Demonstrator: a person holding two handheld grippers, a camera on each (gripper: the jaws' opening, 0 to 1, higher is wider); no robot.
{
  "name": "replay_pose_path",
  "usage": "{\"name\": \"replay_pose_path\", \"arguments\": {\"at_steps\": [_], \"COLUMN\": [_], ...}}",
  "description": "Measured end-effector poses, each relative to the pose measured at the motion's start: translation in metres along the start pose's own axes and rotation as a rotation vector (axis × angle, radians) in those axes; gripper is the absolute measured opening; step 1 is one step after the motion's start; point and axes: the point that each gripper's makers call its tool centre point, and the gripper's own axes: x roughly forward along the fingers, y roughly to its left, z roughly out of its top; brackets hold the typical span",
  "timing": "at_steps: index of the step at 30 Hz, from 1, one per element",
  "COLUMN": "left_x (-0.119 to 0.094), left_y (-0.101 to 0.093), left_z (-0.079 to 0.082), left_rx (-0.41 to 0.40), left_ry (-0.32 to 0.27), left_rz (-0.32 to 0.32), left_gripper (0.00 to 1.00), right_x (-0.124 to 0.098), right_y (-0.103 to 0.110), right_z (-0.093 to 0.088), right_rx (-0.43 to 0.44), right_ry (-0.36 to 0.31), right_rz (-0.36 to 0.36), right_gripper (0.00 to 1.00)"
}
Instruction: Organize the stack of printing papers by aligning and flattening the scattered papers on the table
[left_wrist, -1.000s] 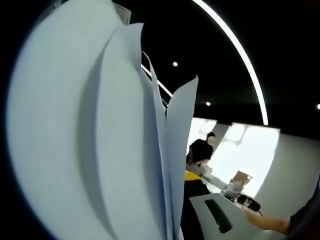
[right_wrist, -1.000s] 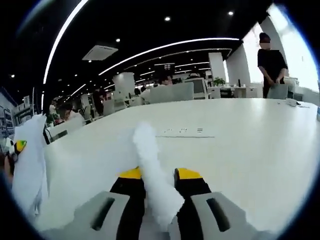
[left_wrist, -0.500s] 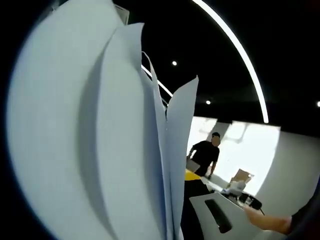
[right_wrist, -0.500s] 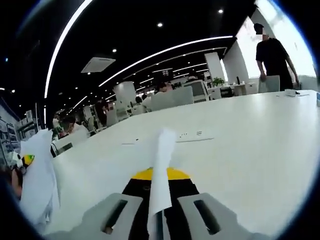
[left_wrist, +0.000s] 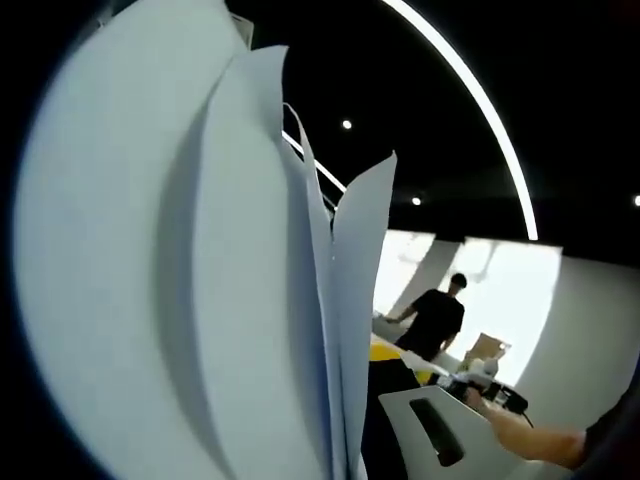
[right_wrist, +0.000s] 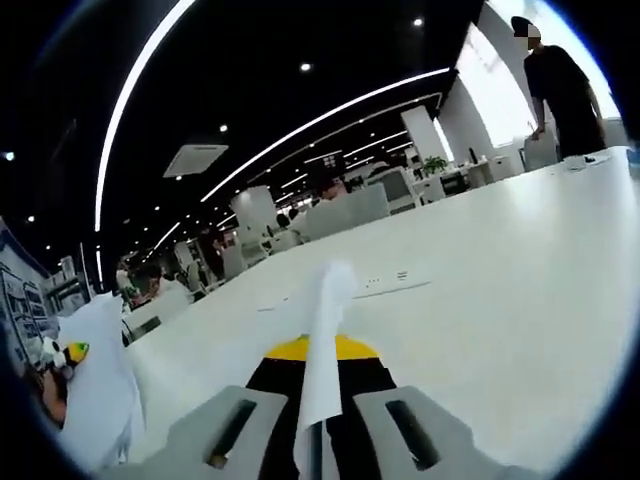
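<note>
Several white printing sheets (left_wrist: 170, 280) stand fanned and edge-on in the left gripper view, held upright off the table. My left gripper (left_wrist: 350, 390) is shut on their lower edge; its grey right jaw with a yellow tip shows, and the other jaw is hidden behind paper. In the right gripper view my right gripper (right_wrist: 312, 352) is shut on the edge of the sheets (right_wrist: 322, 350), yellow tips pressed together. The other end of the bundle (right_wrist: 95, 395) hangs at the far left, with the left gripper (right_wrist: 72, 354) beside it.
A broad white table (right_wrist: 480, 290) stretches ahead and to the right. A hand (left_wrist: 520, 435) holds the left gripper's handle. One person in black (right_wrist: 560, 80) stands at the table's far right end. Chairs, desks and seated people lie beyond the table.
My right gripper's jaws closed tight on the sheet edge, which now stands thin and straight. The right view tipped upward. The person in black walked across the background.
</note>
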Motion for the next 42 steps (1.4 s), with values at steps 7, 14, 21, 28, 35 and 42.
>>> {"name": "replay_pose_path", "arguments": {"at_steps": [7, 14, 21, 28, 35, 42], "left_x": [0.000, 0.000, 0.001, 0.001, 0.000, 0.000], "left_y": [0.000, -0.001, -0.001, -0.001, -0.002, -0.002], "left_z": [-0.001, -0.001, -0.002, -0.002, -0.003, -0.003], "left_rx": [0.004, 0.004, 0.003, 0.003, 0.006, 0.005], "left_ry": [0.001, 0.001, 0.000, -0.001, 0.001, 0.001], "left_rz": [0.000, 0.000, 0.000, 0.000, 0.000, 0.001], "left_gripper": [0.07, 0.07, 0.07, 0.07, 0.07, 0.07], "right_x": [-0.003, 0.001, 0.001, 0.000, -0.003, -0.006], "right_y": [0.000, -0.010, -0.011, -0.006, 0.001, 0.004], "right_z": [0.004, 0.012, 0.017, 0.024, 0.028, 0.033], "right_rx": [0.040, 0.094, 0.148, 0.215, 0.268, 0.299], "right_ry": [-0.030, -0.058, -0.076, -0.109, -0.136, -0.151], "right_rz": [0.010, 0.025, 0.042, 0.071, 0.097, 0.116], "right_gripper": [0.00, 0.00, 0.00, 0.00, 0.00, 0.00]}}
